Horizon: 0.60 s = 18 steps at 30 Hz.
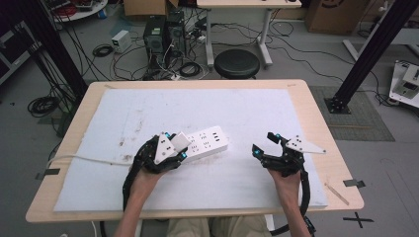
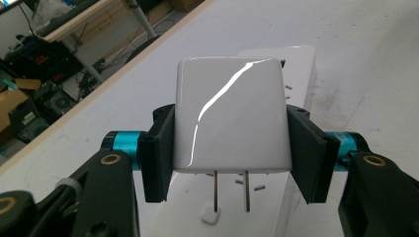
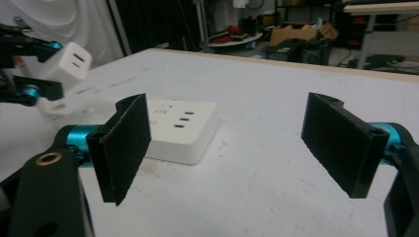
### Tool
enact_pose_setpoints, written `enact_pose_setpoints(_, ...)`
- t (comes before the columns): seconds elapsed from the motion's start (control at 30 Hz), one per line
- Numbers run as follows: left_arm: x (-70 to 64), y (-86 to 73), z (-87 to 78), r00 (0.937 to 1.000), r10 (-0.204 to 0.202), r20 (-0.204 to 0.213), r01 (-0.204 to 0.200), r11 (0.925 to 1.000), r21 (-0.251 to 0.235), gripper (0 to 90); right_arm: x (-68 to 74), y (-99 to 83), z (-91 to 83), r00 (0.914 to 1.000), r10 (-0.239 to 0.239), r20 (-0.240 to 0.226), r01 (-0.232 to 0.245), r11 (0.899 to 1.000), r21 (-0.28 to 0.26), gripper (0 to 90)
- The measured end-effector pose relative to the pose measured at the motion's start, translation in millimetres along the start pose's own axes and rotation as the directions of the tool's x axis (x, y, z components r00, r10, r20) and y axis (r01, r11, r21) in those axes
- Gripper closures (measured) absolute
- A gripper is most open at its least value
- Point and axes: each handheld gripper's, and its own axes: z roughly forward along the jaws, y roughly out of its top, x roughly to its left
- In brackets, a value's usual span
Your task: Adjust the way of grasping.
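Left gripper view: a white plug [image 2: 230, 116] is held at the frame's centre, the jaws clamped on its two flat sides, its two metal prongs pointing down just above the strip [image 2: 296, 64]. The glossy shell is judged hard, light and slippery, so the flat sides are the right place to be gripped; the thin prongs could be bent if pushed in askew. In the high view the left gripper [image 1: 170, 146] is seen at centre left over the strip's near end, on the white mat of the table [image 1: 316, 113]. The right gripper [image 1: 264, 143], at centre right, is held wide and empty, well apart from the strip.
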Motion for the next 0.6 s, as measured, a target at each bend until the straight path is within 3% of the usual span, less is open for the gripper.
enact_pose_setpoints(0.03,-7.5,4.3,3.6,0.9992,0.037,-0.013,-0.037,0.9993,-0.006,42.4,1.3,8.1,2.9,0.9986,0.018,-0.05,-0.018,1.0,0.006,19.8)
enact_pose_setpoints(0.07,-7.5,4.3,3.6,0.9992,0.037,-0.013,-0.037,0.9993,-0.006,42.4,1.3,8.1,2.9,0.9986,0.018,-0.05,-0.018,1.0,0.006,19.8)
enact_pose_setpoints(0.27,-21.3,8.9,7.9,0.9957,0.085,-0.038,-0.086,0.9952,-0.047,42.4,5.0,21.3,11.7,0.9869,0.039,-0.157,-0.035,0.999,0.029,19.8)
enact_pose_setpoints(0.37,-27.6,10.5,9.1,0.9938,0.107,-0.03,-0.109,0.9916,-0.07,42.5,7.1,24.6,14.9,0.9815,0.044,-0.186,-0.037,0.998,0.041,19.9)
enact_pose_setpoints(0.4,-31.6,11.8,9.6,0.9911,0.13,-0.029,-0.132,0.9882,-0.078,42.5,10.2,29.0,19.7,0.9723,0.057,-0.227,-0.047,0.998,0.049,19.9)
enact_pose_setpoints(0.47,-32.8,12.2,9.8,0.9905,0.134,-0.028,-0.136,0.9873,-0.082,42.5,10.7,29.8,21.0,0.9691,0.062,-0.239,-0.052,0.997,0.052,19.9)
enact_pose_setpoints(0.5,-38.8,14.7,10.6,0.9847,0.171,-0.034,-0.173,0.9806,-0.091,42.5,11.8,31.2,25.0,0.9587,0.075,-0.274,-0.061,0.996,0.059,19.9)
enact_pose_setpoints(0.6,-44.3,17.7,10.8,0.9772,0.209,-0.041,-0.212,0.972,-0.102,42.6,14.2,32.7,28.9,0.9511,0.077,-0.299,-0.056,0.995,0.077,20.0)
